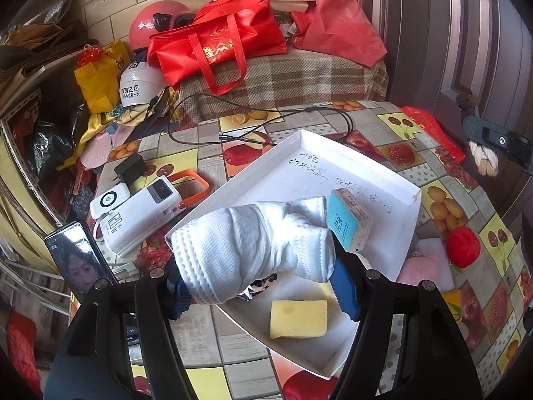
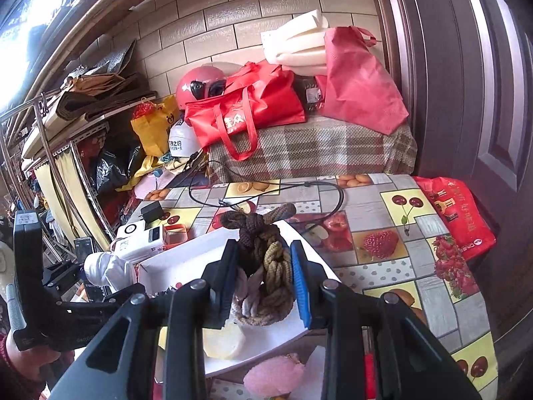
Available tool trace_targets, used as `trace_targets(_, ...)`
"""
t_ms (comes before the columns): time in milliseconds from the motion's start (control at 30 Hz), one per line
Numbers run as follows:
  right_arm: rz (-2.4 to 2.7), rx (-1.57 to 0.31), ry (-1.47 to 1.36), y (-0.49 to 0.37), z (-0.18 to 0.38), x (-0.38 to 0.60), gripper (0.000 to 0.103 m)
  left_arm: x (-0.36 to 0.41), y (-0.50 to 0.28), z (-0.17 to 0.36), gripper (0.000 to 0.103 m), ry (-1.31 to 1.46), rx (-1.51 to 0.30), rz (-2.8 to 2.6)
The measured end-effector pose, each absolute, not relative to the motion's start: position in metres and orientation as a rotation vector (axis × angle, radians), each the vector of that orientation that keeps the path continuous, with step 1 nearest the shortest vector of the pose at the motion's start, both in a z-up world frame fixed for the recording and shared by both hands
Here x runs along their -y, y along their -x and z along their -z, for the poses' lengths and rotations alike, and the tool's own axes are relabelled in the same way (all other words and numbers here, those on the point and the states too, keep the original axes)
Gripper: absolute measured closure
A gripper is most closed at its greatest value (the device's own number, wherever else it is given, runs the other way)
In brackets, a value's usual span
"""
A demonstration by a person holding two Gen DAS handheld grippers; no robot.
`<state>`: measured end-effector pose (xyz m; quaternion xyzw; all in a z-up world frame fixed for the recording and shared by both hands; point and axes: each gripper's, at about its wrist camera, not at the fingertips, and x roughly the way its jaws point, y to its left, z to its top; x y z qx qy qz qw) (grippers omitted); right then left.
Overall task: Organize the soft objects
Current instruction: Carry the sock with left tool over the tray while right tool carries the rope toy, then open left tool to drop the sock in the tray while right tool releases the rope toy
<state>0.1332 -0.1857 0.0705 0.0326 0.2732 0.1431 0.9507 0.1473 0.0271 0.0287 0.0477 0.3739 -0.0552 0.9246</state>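
Observation:
My left gripper [image 1: 263, 286] is shut on a rolled white knit sock [image 1: 246, 250] and holds it above the near end of a white tray [image 1: 353, 156]. In the tray lie a yellow sponge [image 1: 298, 319], a teal box [image 1: 349, 221] and a small leopard-print piece [image 1: 263, 283], partly hidden by the sock. My right gripper [image 2: 263, 256] is shut on a knotted rope [image 2: 266, 260] of brown, tan and grey strands, held over the tray [image 2: 173, 266]. The rope's pale end [image 1: 483, 160] also shows at the right edge of the left wrist view.
The table has a fruit-print cloth [image 1: 393, 123]. On it lie white power banks [image 1: 140, 213], a phone [image 1: 80, 260], a black charger with cable [image 1: 130, 166], a red soft ball [image 1: 463, 246] and a pink fluffy cloth [image 2: 273, 376]. Red bags [image 1: 220, 40], helmets and foam are piled behind.

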Motion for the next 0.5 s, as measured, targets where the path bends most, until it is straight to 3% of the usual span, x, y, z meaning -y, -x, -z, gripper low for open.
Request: trace_targets(500,-0.323,-0.789,-0.063,-0.194,0.013,0.155,0.069,-0.04,-0.199,0.023,0.031,0.042,-0.88,0.081)
